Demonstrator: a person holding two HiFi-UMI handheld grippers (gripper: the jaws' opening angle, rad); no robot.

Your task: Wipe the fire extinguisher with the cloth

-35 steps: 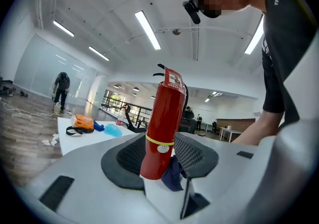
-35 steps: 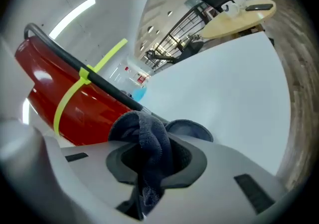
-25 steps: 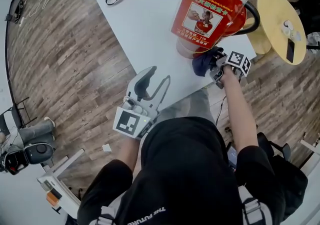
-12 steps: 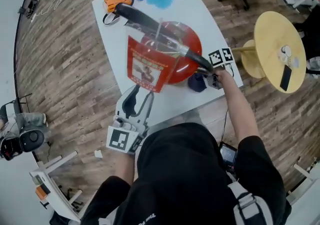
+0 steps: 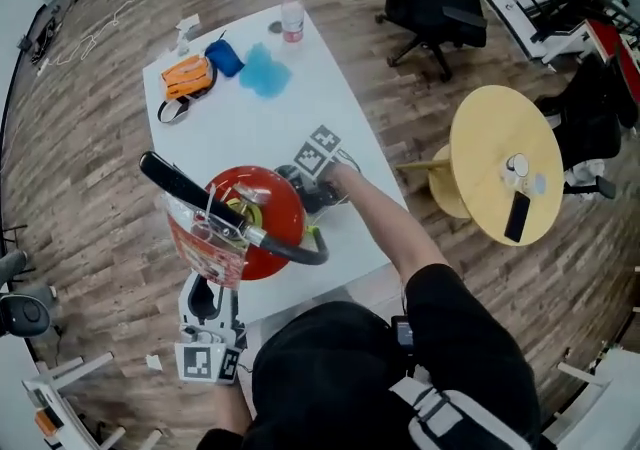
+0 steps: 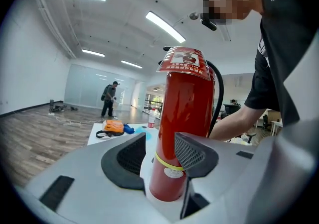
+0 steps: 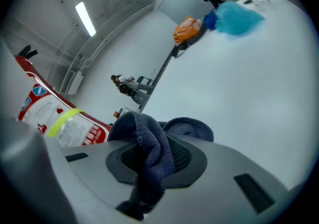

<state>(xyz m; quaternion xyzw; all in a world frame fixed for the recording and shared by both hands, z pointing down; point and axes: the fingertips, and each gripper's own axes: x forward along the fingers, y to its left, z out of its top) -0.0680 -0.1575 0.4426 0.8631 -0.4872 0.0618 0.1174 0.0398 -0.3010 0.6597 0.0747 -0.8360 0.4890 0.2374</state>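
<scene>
A red fire extinguisher (image 5: 262, 221) stands upright on the white table (image 5: 245, 133), near its front edge, with a black handle, a black hose and a printed tag on top. My right gripper (image 5: 308, 194) is beside its right flank, shut on a dark blue cloth (image 7: 149, 151); in the right gripper view the red body (image 7: 60, 118) lies close at left. My left gripper (image 5: 207, 300) hangs open at the table's near edge. In the left gripper view the extinguisher (image 6: 185, 118) rises just beyond the open jaws, and I cannot tell if they touch it.
At the table's far end lie an orange strap bundle (image 5: 186, 76), light blue cloths (image 5: 265, 70) and a water bottle (image 5: 292, 0). A round yellow side table (image 5: 505, 173) stands to the right, an office chair (image 5: 430, 3) beyond it. A person stands far off (image 6: 108, 99).
The view has swung so I now look down on the extinguisher's top. My right gripper carried the cloth round to its far right side. My left gripper dropped back to the near table edge.
</scene>
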